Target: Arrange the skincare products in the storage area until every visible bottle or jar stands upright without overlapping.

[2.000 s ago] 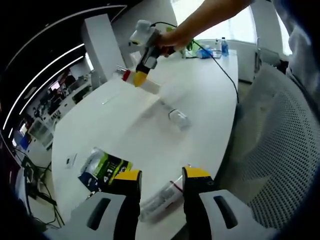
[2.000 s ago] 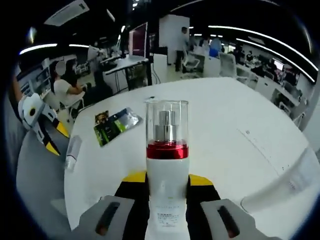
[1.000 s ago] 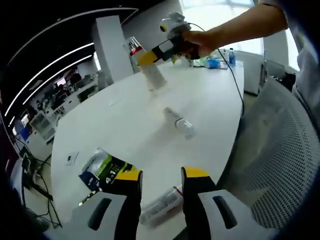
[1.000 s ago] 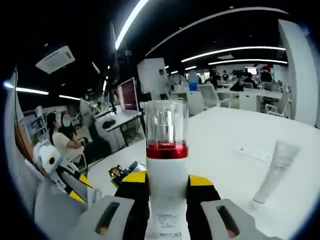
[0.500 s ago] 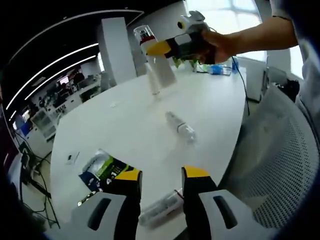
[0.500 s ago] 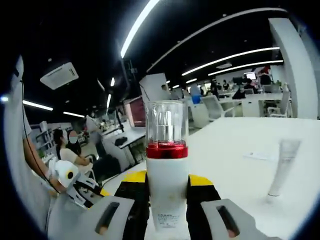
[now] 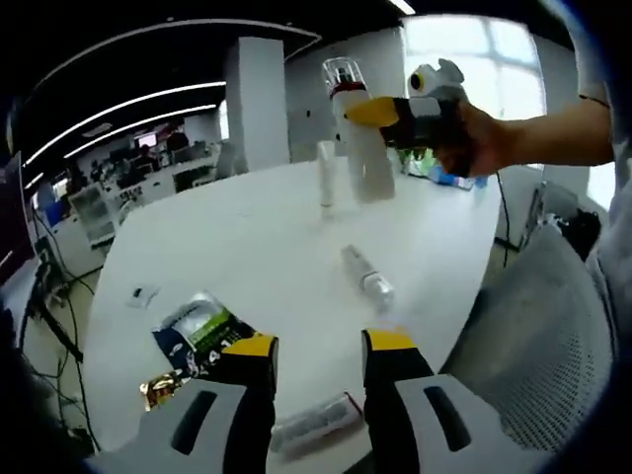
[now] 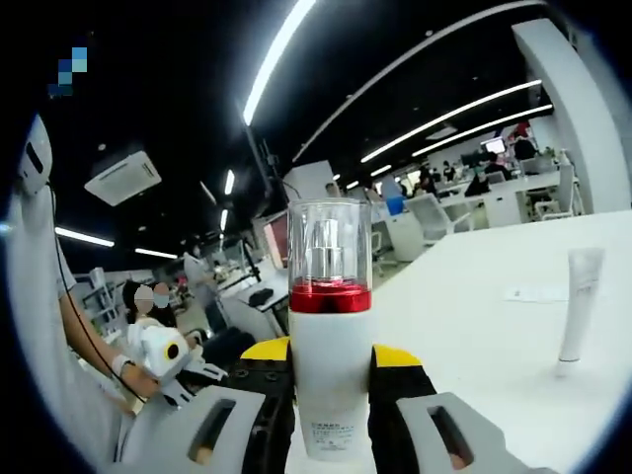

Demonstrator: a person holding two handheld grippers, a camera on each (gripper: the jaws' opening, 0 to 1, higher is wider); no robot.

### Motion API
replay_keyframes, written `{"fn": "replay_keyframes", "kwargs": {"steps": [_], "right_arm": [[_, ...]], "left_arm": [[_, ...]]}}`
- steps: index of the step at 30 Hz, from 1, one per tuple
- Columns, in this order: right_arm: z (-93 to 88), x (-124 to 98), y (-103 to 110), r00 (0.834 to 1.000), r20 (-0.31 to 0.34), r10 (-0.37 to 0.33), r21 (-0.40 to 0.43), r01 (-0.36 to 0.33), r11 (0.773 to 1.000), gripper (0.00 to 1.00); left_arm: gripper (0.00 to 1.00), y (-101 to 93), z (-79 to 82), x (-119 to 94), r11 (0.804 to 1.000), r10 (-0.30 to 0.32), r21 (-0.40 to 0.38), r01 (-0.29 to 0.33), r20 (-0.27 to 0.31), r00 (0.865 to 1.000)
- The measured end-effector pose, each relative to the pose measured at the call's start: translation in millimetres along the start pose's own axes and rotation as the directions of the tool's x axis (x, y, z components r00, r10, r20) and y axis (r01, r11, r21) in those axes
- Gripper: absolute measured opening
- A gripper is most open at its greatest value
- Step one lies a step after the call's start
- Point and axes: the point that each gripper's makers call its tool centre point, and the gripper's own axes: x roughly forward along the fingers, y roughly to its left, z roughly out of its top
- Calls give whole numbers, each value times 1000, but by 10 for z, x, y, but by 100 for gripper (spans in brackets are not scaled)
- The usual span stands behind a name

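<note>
1. Left gripper view: the left gripper [image 7: 314, 348], jaws spread, hovers over the desk's [image 7: 267, 247] near edge above a lying tube [image 7: 314, 423]. A clear bottle [image 7: 366, 276] lies mid-desk; a white tube [image 7: 325, 173] stands at the far edge.
2. Right gripper view: the right gripper [image 8: 330, 354] pinches an upright red-collared pump bottle [image 8: 329, 336], held level above the desk.
</note>
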Motion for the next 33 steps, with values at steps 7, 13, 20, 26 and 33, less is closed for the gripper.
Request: {"fn": "replay_keyframes", "kwargs": {"steps": [7, 13, 20, 26, 33], "right_arm": [[-12, -144, 131, 1000, 18, 14, 22, -14, 1000, 21], [-39, -218, 229, 999, 27, 32, 34, -33, 999, 21], [-116, -181, 493, 992, 31, 120, 51, -122, 991, 21], [-142, -199, 829, 961, 58, 271, 104, -275, 956, 22], [-103, -292, 1049, 912, 85, 401, 119, -408, 905, 22]], "left_arm": [[35, 151, 195, -62, 978, 17, -210, 6, 108, 994], [40, 148, 280, -107, 968, 8, -247, 31, 157, 988], [51, -153, 291, -56, 955, -122, -251, 157, 148, 981], [56, -434, 444, -106, 921, -259, -246, 301, 188, 947], [64, -827, 795, -158, 843, -372, -276, 461, 320, 871]]}}
